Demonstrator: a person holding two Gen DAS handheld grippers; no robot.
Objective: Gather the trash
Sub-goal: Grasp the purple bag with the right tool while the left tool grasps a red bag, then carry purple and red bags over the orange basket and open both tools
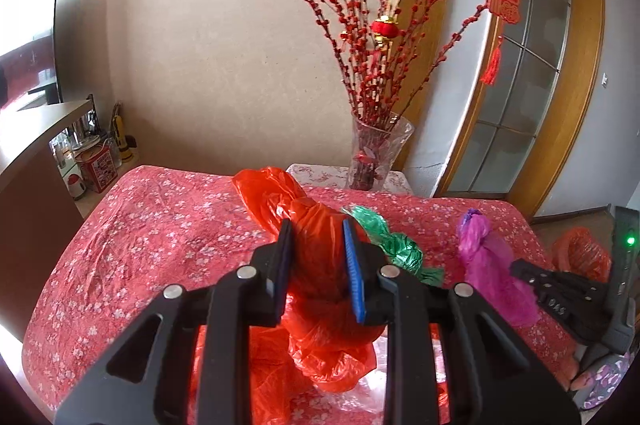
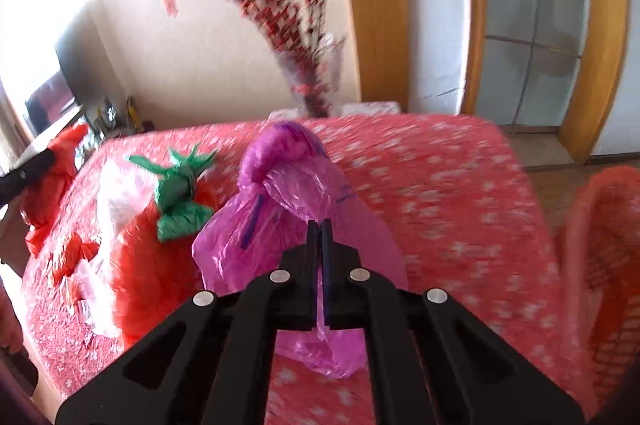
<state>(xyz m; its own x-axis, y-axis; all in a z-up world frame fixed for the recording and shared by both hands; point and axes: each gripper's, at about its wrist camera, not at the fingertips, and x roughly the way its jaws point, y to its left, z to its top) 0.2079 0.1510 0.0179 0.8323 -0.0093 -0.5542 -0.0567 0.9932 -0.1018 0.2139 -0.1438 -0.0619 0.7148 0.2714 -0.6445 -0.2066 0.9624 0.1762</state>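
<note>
Left wrist view: the left tongs (image 1: 316, 245) stand partly closed, pads pressing a crinkly red plastic bag (image 1: 320, 289) above the bench (image 1: 132, 225) with its flowered red cloth. Beside it lie a knotted green bag (image 1: 400, 245) and a thin purple bag (image 1: 488, 261); a clear vase (image 1: 376, 153) of red twigs stands behind.

Right wrist view, blurred: the right tongs (image 2: 319, 225) are pinched shut on the glossy purple bag (image 2: 280, 193). Only here shows an orange woven basket (image 2: 604, 265) at the bench's right.
</note>
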